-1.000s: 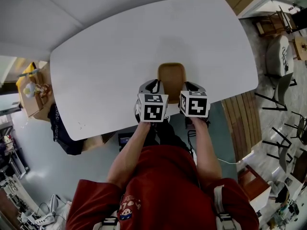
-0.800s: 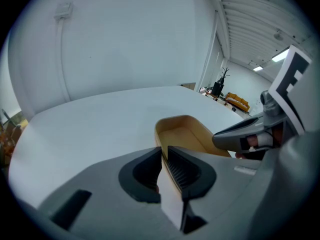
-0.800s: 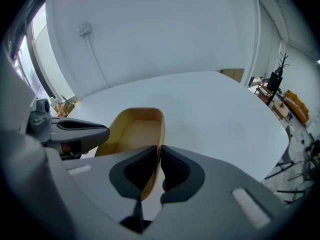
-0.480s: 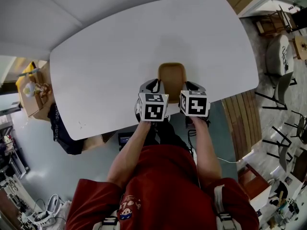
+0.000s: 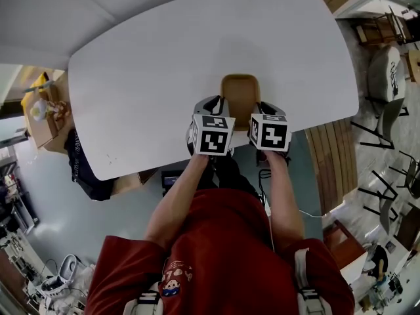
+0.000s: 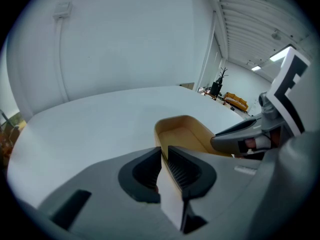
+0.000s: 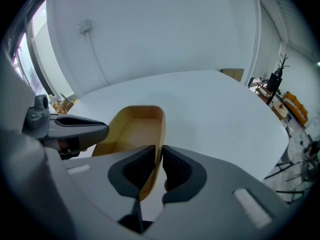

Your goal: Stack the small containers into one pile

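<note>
A tan, rounded-rectangular container (image 5: 239, 92) rests on the white table (image 5: 144, 64) near its front edge. It is also seen in the left gripper view (image 6: 182, 131) and the right gripper view (image 7: 135, 129). My left gripper (image 5: 221, 105) straddles the container's left wall at the near end. Its pads (image 6: 150, 166) lie against that wall while the jaws ease open. My right gripper (image 5: 261, 107) straddles the right wall at the near end. Its jaws are opening, with the wall loose between the pads (image 7: 177, 171). I cannot tell whether the container is one piece or several nested.
The table's front edge (image 5: 164, 166) runs just under the grippers. Cardboard boxes (image 5: 42, 117) stand on the floor at the left. Wooden slats (image 5: 328, 163) and chairs (image 5: 384, 77) are on the right.
The head view has shifted slightly. Both grippers stay at the container's near end, and the container has not moved on the table.
</note>
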The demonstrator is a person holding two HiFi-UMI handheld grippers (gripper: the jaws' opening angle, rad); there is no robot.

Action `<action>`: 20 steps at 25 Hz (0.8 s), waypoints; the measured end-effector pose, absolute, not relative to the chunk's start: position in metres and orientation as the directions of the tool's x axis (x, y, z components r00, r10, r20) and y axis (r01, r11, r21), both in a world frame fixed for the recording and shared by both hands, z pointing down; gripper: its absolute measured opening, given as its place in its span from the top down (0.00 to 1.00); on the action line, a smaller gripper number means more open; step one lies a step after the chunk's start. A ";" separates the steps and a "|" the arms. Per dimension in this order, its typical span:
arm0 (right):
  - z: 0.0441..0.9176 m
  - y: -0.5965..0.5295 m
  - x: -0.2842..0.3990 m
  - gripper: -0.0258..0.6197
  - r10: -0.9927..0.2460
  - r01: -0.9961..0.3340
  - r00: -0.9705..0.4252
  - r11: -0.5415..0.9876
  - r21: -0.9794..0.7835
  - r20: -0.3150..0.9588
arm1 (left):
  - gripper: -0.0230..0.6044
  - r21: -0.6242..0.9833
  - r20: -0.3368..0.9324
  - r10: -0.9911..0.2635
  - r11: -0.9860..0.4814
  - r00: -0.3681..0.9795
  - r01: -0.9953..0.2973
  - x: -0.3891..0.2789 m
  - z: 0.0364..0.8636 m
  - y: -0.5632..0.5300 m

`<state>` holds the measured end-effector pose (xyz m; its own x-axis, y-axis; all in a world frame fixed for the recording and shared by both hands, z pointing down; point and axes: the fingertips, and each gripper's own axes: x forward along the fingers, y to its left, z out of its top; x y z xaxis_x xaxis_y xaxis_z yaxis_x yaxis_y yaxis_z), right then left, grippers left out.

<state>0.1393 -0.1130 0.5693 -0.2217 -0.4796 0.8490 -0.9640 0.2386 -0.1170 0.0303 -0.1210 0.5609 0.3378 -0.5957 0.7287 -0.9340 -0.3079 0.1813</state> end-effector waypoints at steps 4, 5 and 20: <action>0.571 -0.111 0.138 0.87 -0.475 -0.964 -0.225 0.237 -0.123 0.851 | 0.89 0.182 0.723 -0.603 -0.307 0.339 -0.934 0.030 0.560 -0.121; 0.572 -0.111 0.138 0.87 -0.474 -0.964 -0.226 0.237 -0.124 0.851 | 0.89 0.182 0.722 -0.604 -0.307 0.338 -0.934 0.030 0.559 -0.121; 0.577 -0.110 0.138 0.81 -0.481 -0.964 -0.231 0.231 -0.132 0.846 | 0.80 0.187 0.730 -0.599 -0.288 0.329 -0.939 0.031 0.570 -0.117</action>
<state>0.1382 -0.1095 0.5768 -0.2310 -0.4805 0.8460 -0.9640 0.2311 -0.1319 0.0306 -0.1168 0.5700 0.3291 -0.5991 0.7300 -0.9392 -0.2880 0.1870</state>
